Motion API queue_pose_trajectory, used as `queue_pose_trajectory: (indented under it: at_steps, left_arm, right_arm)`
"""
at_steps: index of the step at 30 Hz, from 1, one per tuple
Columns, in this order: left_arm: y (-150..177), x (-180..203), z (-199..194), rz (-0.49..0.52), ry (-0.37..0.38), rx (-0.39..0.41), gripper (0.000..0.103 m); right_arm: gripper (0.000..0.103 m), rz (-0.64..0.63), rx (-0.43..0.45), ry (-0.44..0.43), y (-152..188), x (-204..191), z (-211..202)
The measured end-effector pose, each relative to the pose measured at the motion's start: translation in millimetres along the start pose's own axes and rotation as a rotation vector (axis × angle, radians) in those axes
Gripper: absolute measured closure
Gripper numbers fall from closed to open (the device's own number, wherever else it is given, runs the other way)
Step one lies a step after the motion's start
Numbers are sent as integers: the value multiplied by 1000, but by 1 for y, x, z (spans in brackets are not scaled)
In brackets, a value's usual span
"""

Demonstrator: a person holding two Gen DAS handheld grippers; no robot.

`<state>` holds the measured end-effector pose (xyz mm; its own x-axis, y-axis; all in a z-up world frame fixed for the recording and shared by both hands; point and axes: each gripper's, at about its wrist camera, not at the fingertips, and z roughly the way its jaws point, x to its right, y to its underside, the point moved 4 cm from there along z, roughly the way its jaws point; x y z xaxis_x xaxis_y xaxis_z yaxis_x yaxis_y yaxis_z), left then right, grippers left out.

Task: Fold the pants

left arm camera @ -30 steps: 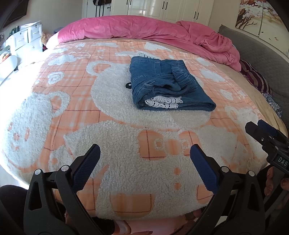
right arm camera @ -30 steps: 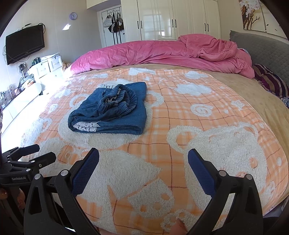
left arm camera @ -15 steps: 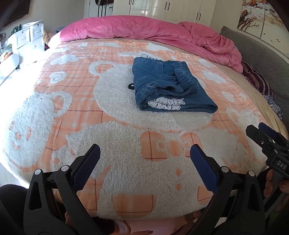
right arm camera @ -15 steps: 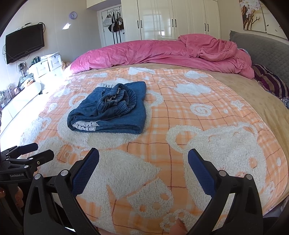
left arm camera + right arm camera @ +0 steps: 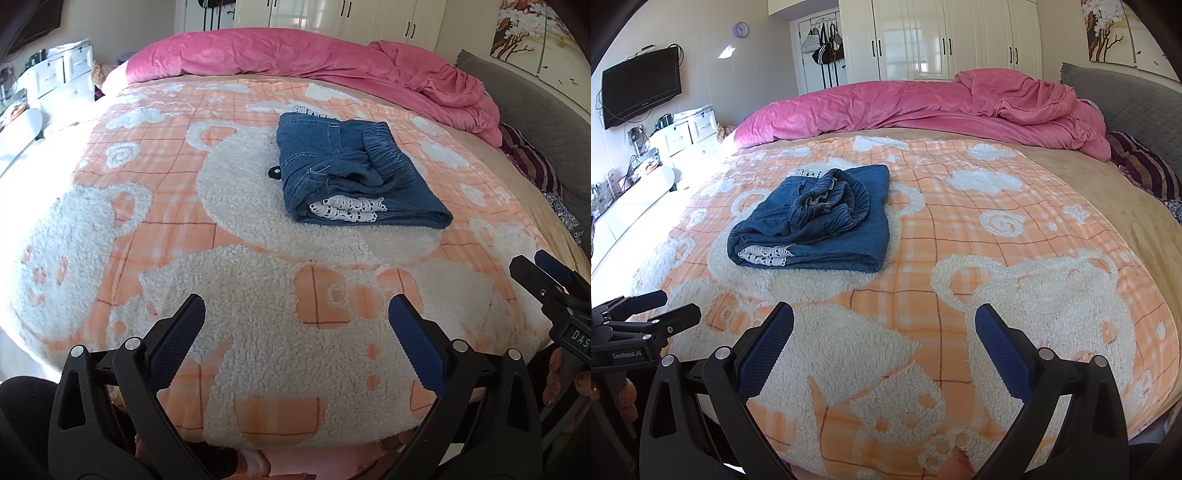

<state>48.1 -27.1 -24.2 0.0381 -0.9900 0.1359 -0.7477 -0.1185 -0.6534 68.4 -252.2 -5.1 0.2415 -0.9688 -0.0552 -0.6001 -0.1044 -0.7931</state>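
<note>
Bare blanket (image 5: 258,288) lies between both wide-spread grippers and the folded pants (image 5: 351,173), free on every side. Only a heaped pink duvet (image 5: 923,107) bounds the far edge.

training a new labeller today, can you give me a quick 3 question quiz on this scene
1. True or false: the left claw is shut on the pants.
2. What peeks out of the folded pants at the near edge? A) white lace B) a red belt C) a sock
3. Fill in: the pants lie on the orange and white ____, in front of the pink duvet.

Key: 1 false; 2 A; 3 blanket. The right claw is open too.
</note>
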Motion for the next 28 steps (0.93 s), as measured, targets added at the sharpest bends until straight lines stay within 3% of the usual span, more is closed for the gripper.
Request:
queue_pose_trajectory:
  at_steps: [13,17,20,23,25,28]
  left_arm:
    - [-3,-10,1,-29,-19,-12,9]
    - [-20,-16,-14,-37,21,43,9]
    - [-53,-37,-18,4,-49,58,9]
    - [-86,-92,8,-19,-202,-52,9]
    - [-103,-133,32,-76,-262,-139,9]
    - [-123,-190,74,-142,-352,-216,9]
  right_arm:
    - [5,44,-17,17,-4,18,4]
    - [5,84,-31,64,-23,47,9]
    - [5,101,-58,137,-47,92,16]
    - [5,199,-90,222,-62,159,29]
    - [5,266,-174,283,-63,210,51]
    - [5,311,-190,418,-61,272,78]
